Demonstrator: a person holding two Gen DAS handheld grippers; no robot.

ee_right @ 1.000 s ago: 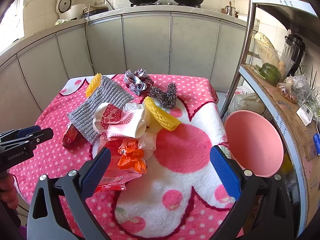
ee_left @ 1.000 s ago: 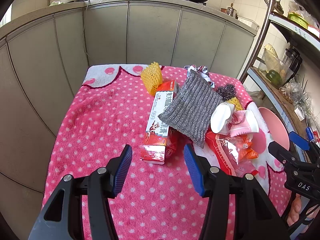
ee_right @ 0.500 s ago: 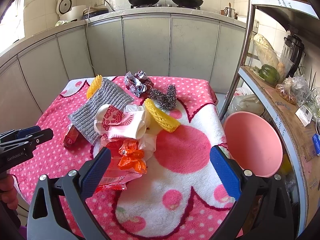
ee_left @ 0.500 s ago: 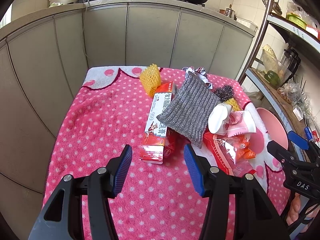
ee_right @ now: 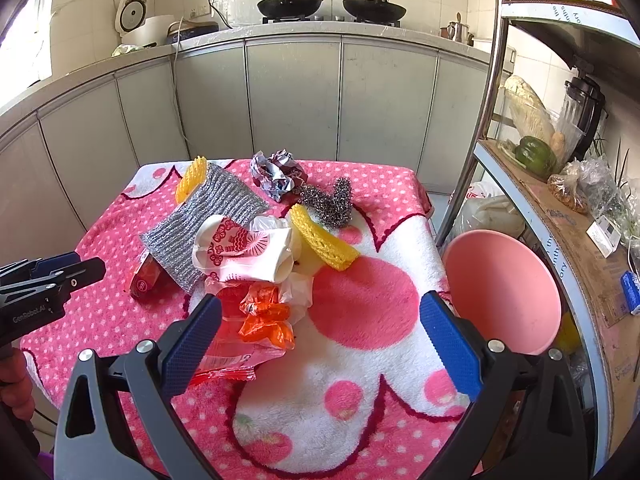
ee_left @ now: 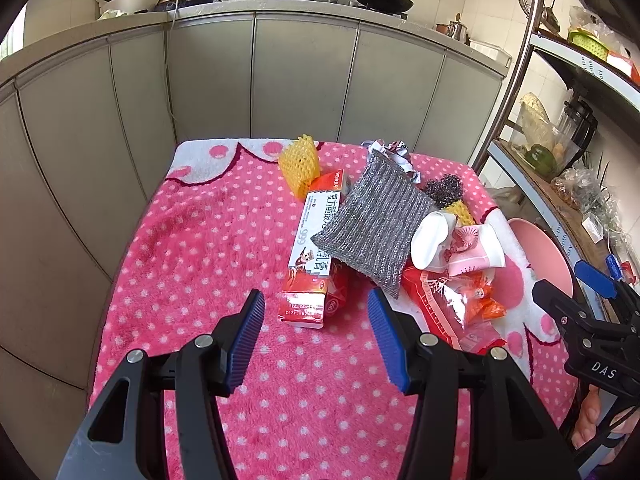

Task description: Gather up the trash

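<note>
Trash lies piled on a pink dotted blanket (ee_left: 192,256): a red-and-white carton (ee_left: 314,248), a silver scouring cloth (ee_left: 376,220), crushed paper cups (ee_right: 240,250), orange-red wrappers (ee_right: 256,320), yellow foam nets (ee_right: 324,238), crumpled foil (ee_right: 276,174) and a steel-wool scrubber (ee_right: 332,202). My left gripper (ee_left: 316,338) is open and empty, just short of the carton. My right gripper (ee_right: 320,340) is wide open and empty, above the blanket near the wrappers. A pink bin (ee_right: 502,290) stands beside the table's right edge.
Grey kitchen cabinets (ee_right: 292,96) run behind the table, with woks on the counter. A metal shelf rack (ee_right: 560,184) with vegetables and a blender stands at the right, close to the bin. The left part of the blanket holds no objects.
Both grippers have drawn back and risen slightly, so the trash pile looks a little farther away. Both stay open and nothing was grasped.
</note>
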